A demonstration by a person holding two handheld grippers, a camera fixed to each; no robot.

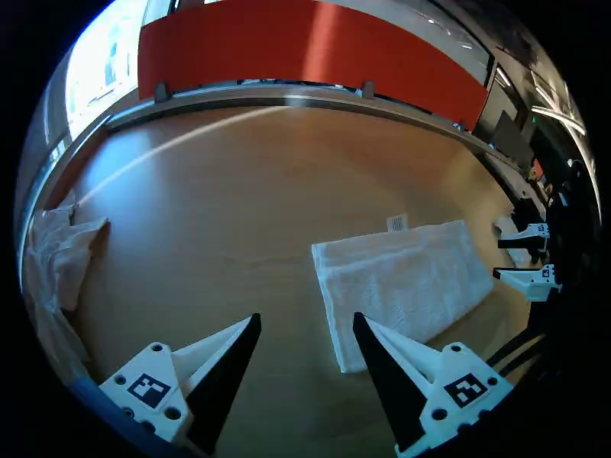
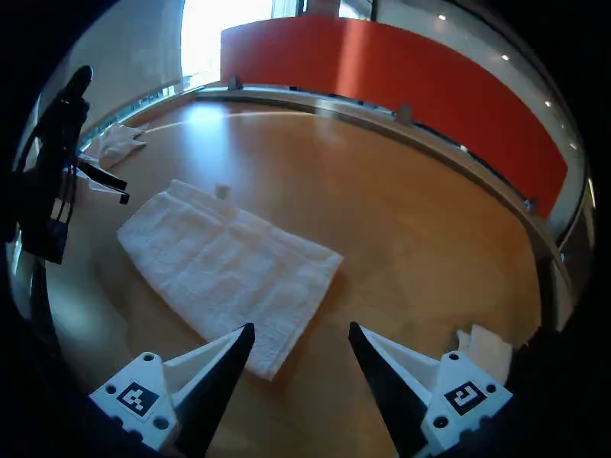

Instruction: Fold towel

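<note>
Left gripper (image 1: 305, 336) and right gripper (image 2: 299, 336) gape empty; towel (image 1: 401, 278), right of centre, looks already folded, so another fold needs fresh edge grasps.

tabletop (image 1: 252, 198): pale wood, sunlit, metal-edged at the far side
panel (image 1: 305, 46): orange-red, standing behind the edge
window (image 2: 221, 30): bright daylight
ceiling lights (image 2: 504, 57): small spots

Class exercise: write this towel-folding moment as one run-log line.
state: white towel folded, flat on wooden table | left gripper: open, empty | right gripper: open, empty | other: crumpled cloth at table edge
</note>
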